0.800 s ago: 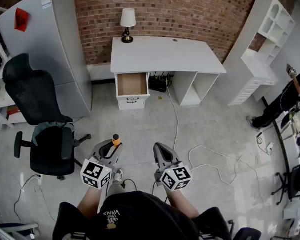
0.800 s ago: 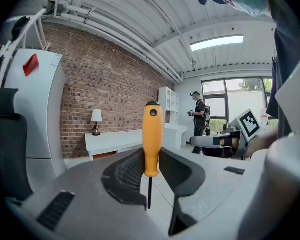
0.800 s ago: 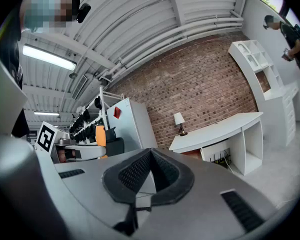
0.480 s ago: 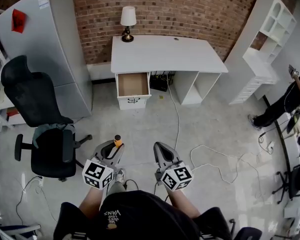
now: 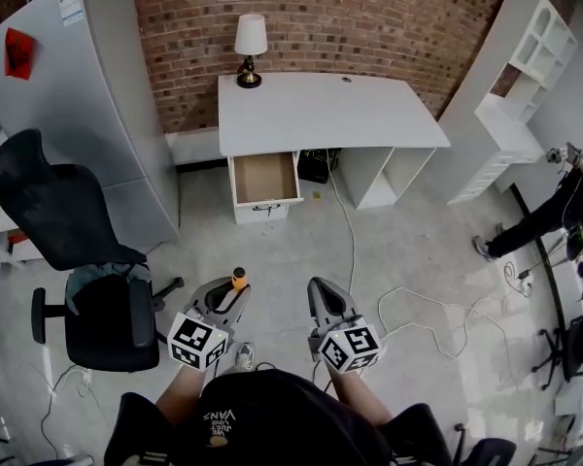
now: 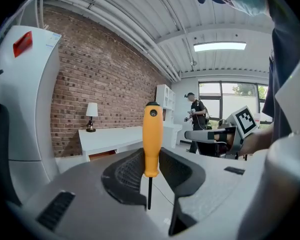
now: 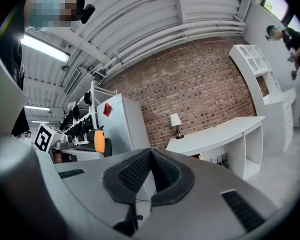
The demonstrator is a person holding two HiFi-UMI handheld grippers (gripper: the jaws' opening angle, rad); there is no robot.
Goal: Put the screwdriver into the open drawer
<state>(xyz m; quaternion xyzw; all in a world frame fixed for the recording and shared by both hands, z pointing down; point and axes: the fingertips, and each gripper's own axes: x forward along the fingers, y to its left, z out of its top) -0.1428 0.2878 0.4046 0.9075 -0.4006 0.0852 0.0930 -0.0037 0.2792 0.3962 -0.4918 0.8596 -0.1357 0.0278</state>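
White desk (image 5: 330, 110) at the brick wall (image 5: 369, 17), its drawer (image 5: 265, 178) pulled open, well apart from both tools. Right gripper (image 5: 323, 297) pinched together on nothing; left gripper (image 5: 225, 294) clamps the screwdriver (image 6: 152, 134), orange handle poking past its tips

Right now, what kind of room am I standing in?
Probably an office or studio workspace: a white desk with a lamp stands against a brick wall, and a black office chair sits nearby.
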